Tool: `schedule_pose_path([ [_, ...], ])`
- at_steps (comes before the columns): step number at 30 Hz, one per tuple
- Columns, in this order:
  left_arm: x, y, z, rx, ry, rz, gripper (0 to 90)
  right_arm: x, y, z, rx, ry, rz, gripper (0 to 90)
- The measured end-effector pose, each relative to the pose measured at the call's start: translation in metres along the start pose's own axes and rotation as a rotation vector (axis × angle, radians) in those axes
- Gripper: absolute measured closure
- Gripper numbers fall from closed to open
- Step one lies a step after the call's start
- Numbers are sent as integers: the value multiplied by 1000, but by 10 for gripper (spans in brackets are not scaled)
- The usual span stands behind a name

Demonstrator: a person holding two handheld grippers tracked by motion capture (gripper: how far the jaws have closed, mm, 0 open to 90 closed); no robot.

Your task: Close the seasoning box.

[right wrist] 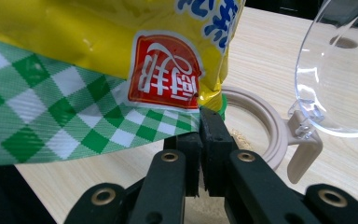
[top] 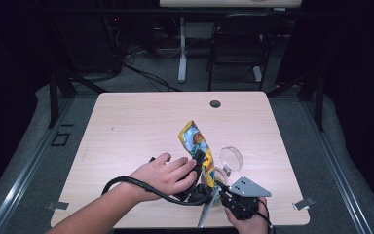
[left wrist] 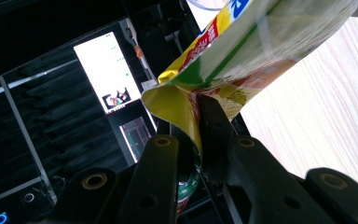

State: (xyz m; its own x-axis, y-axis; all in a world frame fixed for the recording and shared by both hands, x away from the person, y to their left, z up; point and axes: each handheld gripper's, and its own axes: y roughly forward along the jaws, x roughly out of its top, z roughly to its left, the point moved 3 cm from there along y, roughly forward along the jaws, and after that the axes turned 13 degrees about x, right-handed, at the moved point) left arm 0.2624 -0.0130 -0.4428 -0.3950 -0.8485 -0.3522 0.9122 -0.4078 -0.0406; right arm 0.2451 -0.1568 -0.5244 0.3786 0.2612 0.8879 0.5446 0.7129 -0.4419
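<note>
left gripper: jaws clamped tight on one corner of the snack bag, foil folded between them in the left gripper view; hand wraps the body to hold the bag up off the counter.
snack bag: yellow/green pouch, tilted, upper end leaning toward the far edge, lower end over the jar near the near edge, right of centre; likely held this way to pour or to tear it open.
right gripper: jaws closed on the bag's bottom seam, beside the left one; two grips so the mouth stays over the jar, my read.
jar: beige rim straight below the bag, grains inside.
lid: clear, hinged, flipped open to the right so the opening is free.
</note>
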Motion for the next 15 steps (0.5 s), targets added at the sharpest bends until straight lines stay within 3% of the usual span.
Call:
schedule_pose_path([
  [15,-2,-1,-2,-2,-22,3,858,0,-2,-2,-11,8,-7,873],
])
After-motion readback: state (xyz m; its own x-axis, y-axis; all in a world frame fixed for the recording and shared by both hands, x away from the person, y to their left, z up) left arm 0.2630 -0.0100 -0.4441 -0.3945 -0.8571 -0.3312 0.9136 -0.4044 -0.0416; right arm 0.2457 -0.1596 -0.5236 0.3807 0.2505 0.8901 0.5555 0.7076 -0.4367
